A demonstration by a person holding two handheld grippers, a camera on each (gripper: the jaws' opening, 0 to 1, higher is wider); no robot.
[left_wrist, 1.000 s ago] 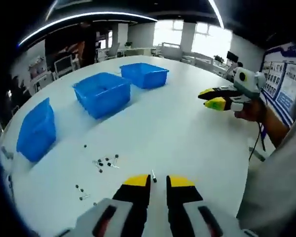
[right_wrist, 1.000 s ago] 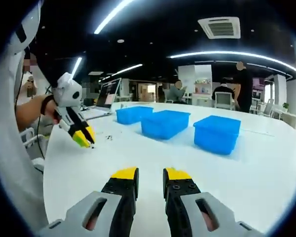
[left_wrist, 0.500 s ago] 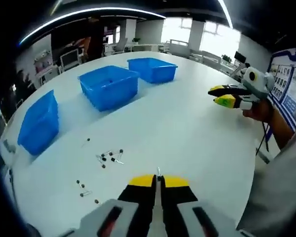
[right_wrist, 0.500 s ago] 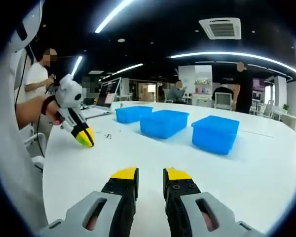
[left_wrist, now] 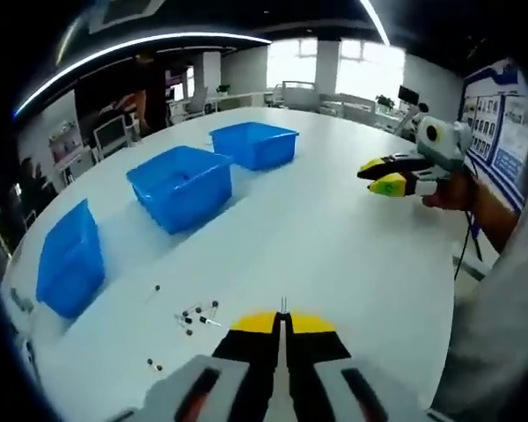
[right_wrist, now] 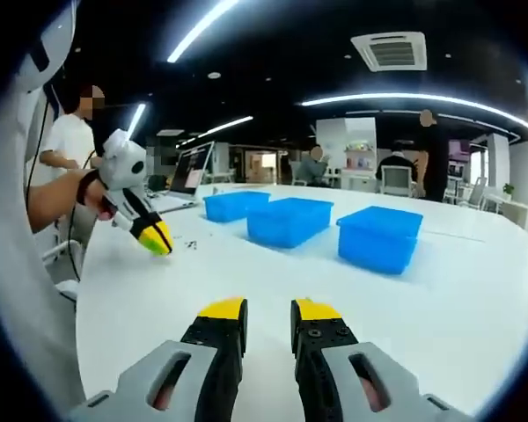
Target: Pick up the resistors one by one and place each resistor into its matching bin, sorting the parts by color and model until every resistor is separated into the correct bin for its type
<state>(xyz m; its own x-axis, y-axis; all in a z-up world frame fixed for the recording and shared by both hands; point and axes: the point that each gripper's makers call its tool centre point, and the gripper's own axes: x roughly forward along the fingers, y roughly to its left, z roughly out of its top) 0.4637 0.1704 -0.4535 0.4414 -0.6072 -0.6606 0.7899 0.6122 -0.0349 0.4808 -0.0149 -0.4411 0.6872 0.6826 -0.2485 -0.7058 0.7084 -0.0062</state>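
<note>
I hold one resistor [left_wrist: 282,307] pinched between the yellow tips of my left gripper [left_wrist: 282,323]. Only its thin wire pokes up past the closed fingers, so I cannot tell its color or kind. More resistors [left_wrist: 196,316] lie on the white desk [left_wrist: 317,237] just to the left of my fingers, small dark beads with thin wire legs, and a few loose ones sit further left.

Three blue bins wait ahead of my fingers: the nearest bin [left_wrist: 66,258] far to the left, the middle bin [left_wrist: 180,185] ahead, and the far bin [left_wrist: 253,144] behind it. I think the good way now is to carry the part slowly, keep the squeeze tight, and let go low over the right bin.

My right gripper [right_wrist: 262,318] hangs above the bare desk with a small gap between its fingers, holding nothing.
</note>
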